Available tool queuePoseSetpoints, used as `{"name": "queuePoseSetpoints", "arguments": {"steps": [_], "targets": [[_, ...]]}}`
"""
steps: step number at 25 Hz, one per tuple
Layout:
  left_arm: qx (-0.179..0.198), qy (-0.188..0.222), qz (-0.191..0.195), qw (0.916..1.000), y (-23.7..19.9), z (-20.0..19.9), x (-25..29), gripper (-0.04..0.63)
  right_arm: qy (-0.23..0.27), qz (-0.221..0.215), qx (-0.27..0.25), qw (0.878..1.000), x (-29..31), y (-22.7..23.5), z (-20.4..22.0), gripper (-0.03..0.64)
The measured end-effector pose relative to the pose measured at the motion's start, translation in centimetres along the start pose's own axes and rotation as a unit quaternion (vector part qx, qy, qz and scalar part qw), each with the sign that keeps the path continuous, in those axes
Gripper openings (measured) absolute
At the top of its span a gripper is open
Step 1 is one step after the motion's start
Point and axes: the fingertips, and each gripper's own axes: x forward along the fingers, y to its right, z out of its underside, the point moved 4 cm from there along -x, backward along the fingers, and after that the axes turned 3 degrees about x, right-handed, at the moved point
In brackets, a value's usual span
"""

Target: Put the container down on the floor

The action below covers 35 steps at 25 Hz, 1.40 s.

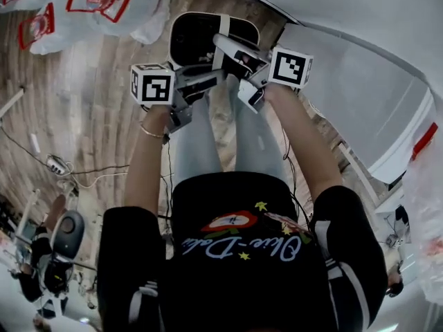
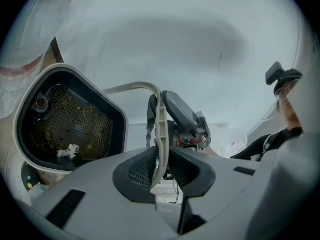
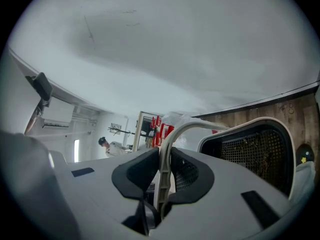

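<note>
The container is a black tub with a white rim and a mesh insert. It hangs over the wooden floor, in front of the person's legs. Its thin white handle arches across the top. My left gripper is shut on that handle, and my right gripper is shut on it from the other side. In the left gripper view the handle runs up between the dark pads, with the container at left and the right gripper beyond. The right gripper view shows the handle pinched and the container at right.
Clear plastic bags with red print lie on the floor ahead to the left. A large white panel runs along the right. A power strip and cables lie at left. Another person stands far off.
</note>
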Motion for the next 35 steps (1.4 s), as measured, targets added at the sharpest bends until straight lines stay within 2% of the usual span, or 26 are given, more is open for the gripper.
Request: {"name": "queuePoseSetpoints", "arguments": {"steps": [4, 6, 15, 18, 21, 28, 35], "targets": [[-0.023, 0.004, -0.009, 0.9997, -8.1, -0.7, 0.4, 0.061, -0.02, 0.006, 0.014, 1.0, 4.0, 7.5, -0.2, 0.051], [-0.029, 0.013, -0.011, 0.9994, -10.5, -0.8, 0.6, 0.062, -0.023, 0.008, 0.016, 1.0, 5.2, 9.6, -0.2, 0.051], [-0.056, 0.054, 0.011, 0.9969, -13.0, 1.0, 1.4, 0.074, -0.051, 0.015, -0.01, 0.999, 5.5, 11.4, 1.2, 0.051], [-0.055, 0.057, 0.012, 0.9968, -13.6, 1.5, 1.5, 0.075, -0.058, 0.023, -0.015, 0.998, 5.5, 11.8, 1.6, 0.051], [-0.056, 0.059, 0.004, 0.9967, -15.4, 0.7, 1.8, 0.075, -0.065, 0.04, -0.012, 0.997, 6.2, 13.7, 1.0, 0.051], [-0.056, 0.042, -0.036, 0.9969, -24.5, -0.2, 4.0, 0.075, -0.075, 0.043, -0.003, 0.996, 8.9, 23.1, 0.1, 0.051], [-0.062, 0.058, -0.047, 0.9953, -26.1, -1.1, 4.0, 0.077, -0.09, 0.076, -0.015, 0.993, 10.0, 24.3, -0.5, 0.051]]}}
